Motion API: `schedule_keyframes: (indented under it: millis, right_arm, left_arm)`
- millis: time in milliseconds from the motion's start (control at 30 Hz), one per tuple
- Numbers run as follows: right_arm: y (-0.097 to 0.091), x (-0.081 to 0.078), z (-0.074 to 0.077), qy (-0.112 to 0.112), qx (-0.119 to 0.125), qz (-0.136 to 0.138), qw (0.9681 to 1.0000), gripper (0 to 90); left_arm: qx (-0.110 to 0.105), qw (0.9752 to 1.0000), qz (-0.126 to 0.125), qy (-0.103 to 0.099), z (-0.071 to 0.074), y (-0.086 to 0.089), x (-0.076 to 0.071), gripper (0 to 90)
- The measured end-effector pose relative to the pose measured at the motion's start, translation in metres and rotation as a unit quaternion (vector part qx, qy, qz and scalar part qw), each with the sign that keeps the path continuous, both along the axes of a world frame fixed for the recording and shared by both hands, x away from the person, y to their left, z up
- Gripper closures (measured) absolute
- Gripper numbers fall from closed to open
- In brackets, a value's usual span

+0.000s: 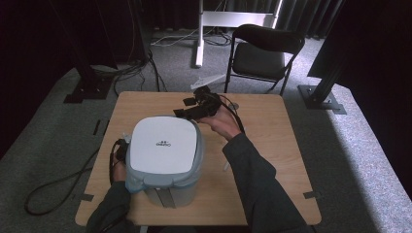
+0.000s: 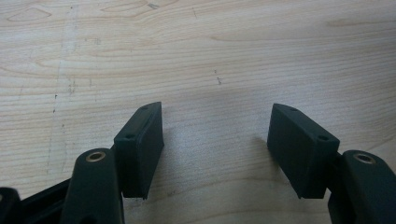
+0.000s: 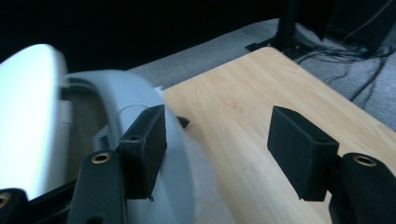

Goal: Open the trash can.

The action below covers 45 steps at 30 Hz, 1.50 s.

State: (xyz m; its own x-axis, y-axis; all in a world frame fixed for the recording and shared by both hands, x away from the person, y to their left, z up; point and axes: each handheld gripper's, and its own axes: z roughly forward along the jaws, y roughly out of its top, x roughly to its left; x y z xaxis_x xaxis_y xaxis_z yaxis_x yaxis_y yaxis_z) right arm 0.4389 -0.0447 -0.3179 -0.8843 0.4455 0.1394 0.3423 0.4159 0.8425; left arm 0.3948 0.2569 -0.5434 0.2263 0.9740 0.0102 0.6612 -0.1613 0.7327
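A grey bin (image 1: 170, 191) with a white lid (image 1: 164, 144) stands on the wooden table (image 1: 272, 145), left of its middle. My left gripper (image 1: 121, 149) sits low against the bin's left side. In the left gripper view its jaws (image 2: 217, 109) stand wide apart over bare wood (image 2: 210, 56), with nothing between them. My right gripper (image 1: 183, 108) hovers just past the bin's far right corner and points left. In the right gripper view it is open (image 3: 218, 112): the left jaw is in front of the blurred grey rim (image 3: 126, 88) beside the white lid (image 3: 28, 107), the right jaw over the table (image 3: 247, 102).
A black folding chair (image 1: 265, 51) and a white stand (image 1: 228, 19) are on the carpet beyond the table's far edge. Black post bases (image 1: 320, 94) flank the table. A cable (image 1: 58, 184) loops on the floor at the left.
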Motion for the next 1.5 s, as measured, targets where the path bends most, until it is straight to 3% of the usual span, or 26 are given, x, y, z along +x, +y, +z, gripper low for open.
schedule_keyframes:
  millis: [133,567,1500]
  right_arm:
    - [-0.014,0.005,0.0,-0.001,0.018,-0.028,0.9994,37.3]
    - [-0.028,0.002,-0.001,-0.03,-0.008,-0.05,0.9983,37.3]
    - [-0.062,0.006,-0.017,-0.032,-0.021,-0.096,0.9946,42.6]
  left_arm:
    - [0.0,1.0,0.0,0.0,0.0,0.0,0.0,36.2]
    - [0.0,1.0,0.0,0.0,0.0,0.0,0.0,36.2]
    - [0.0,1.0,0.0,0.0,0.0,0.0,0.0,36.2]
